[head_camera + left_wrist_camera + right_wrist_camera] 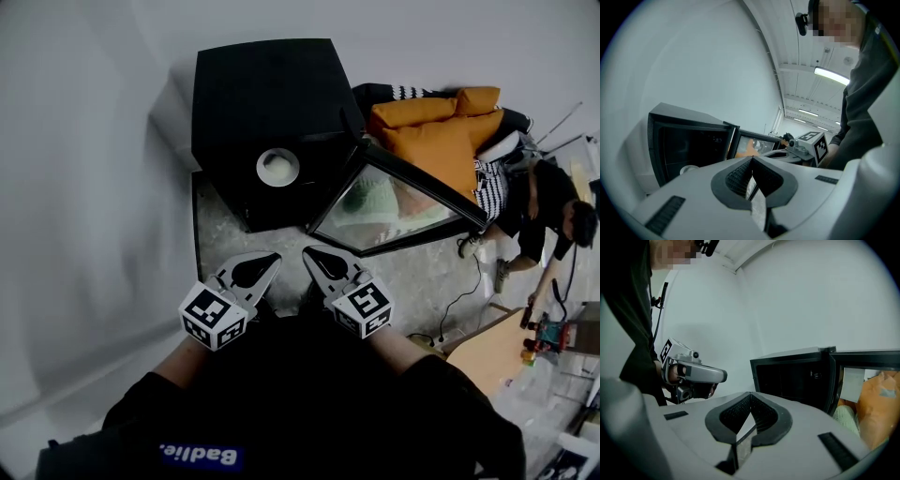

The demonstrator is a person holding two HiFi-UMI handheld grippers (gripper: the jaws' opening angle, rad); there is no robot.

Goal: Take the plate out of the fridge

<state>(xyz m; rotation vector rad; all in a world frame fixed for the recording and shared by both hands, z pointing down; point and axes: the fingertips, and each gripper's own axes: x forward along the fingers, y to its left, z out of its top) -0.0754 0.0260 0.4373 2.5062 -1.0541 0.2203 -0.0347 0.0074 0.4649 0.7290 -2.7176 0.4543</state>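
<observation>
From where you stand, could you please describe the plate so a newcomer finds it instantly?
Find the small black boxy fridge with its glass door swung open. Inside, near the front, sits a round white plate, the only pale thing in that dark interior.

Only one text shows: white lettering on a blue patch (199, 457) on the person's dark top (309, 394), too blurred to read reliably.

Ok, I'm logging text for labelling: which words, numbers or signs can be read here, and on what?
Nothing can be quoted.
Blue patch on the person's top: white print, badge-like, so not read off.
Cubes on left gripper and right gripper: square markers, no letters.
White sheet at the fridge door: too blurred.
</observation>
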